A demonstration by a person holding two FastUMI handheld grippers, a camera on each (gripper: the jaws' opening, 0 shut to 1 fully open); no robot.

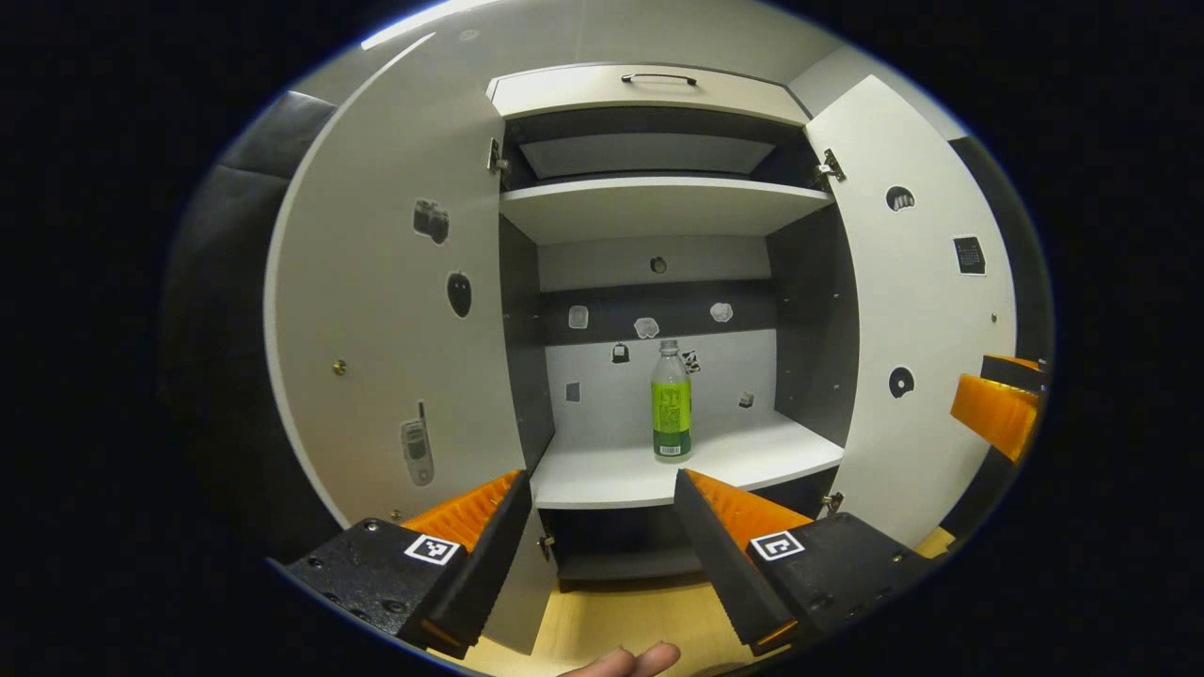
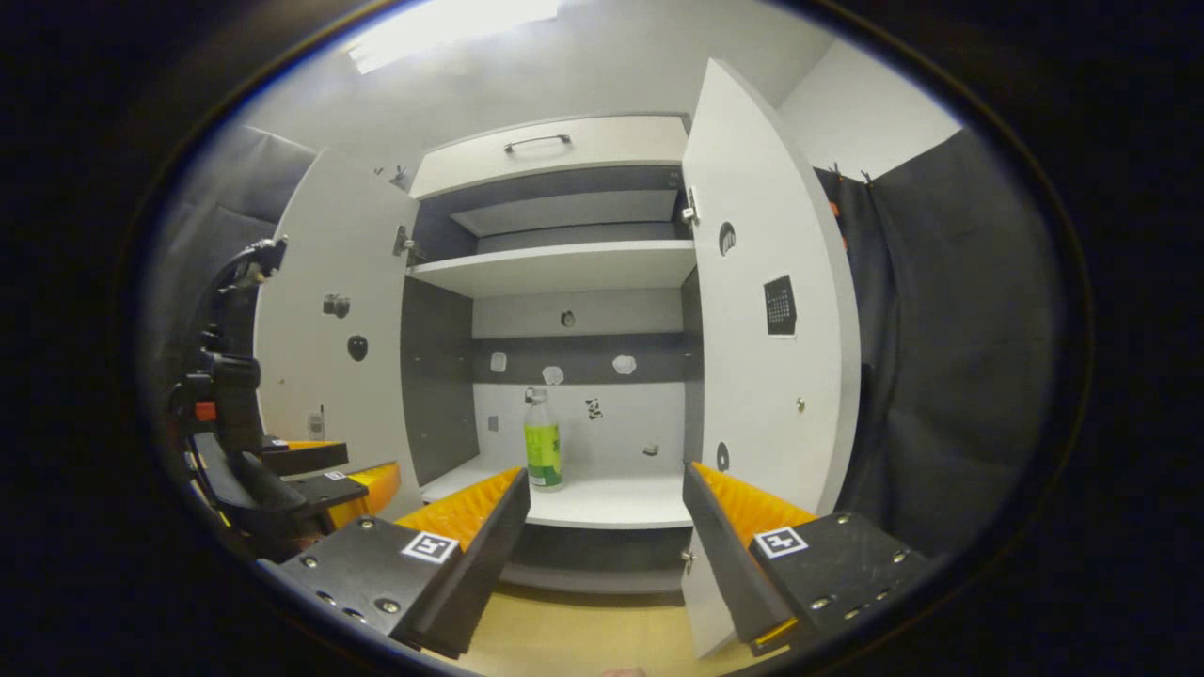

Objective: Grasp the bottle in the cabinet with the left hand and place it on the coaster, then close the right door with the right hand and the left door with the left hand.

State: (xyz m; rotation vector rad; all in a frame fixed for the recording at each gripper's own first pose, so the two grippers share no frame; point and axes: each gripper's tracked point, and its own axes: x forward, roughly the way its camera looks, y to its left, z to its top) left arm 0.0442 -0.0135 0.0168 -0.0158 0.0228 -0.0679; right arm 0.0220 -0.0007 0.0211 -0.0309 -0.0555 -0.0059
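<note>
While the green-labelled bottle [image 1: 671, 401] stands upright on the lower shelf [image 1: 602, 470] of the open cabinet, near its middle and well apart from me, my left tongs [image 1: 602, 527] hang spread wide and empty in front of the shelf edge; my right tongs [image 2: 602, 527] are likewise parted and hold nothing. The bottle is tall and narrow, so I judge that a finger brushing its side as I reach in could tip it over or push it toward the back wall; closing too high, near the cap, might let it swing or slip. The left door [image 1: 395, 310] and right door [image 1: 917, 310] both stand open beside my path, and a careless elbow could knock one. The bottle's label is too small to read; the door stickers carry no legible writing.
</note>
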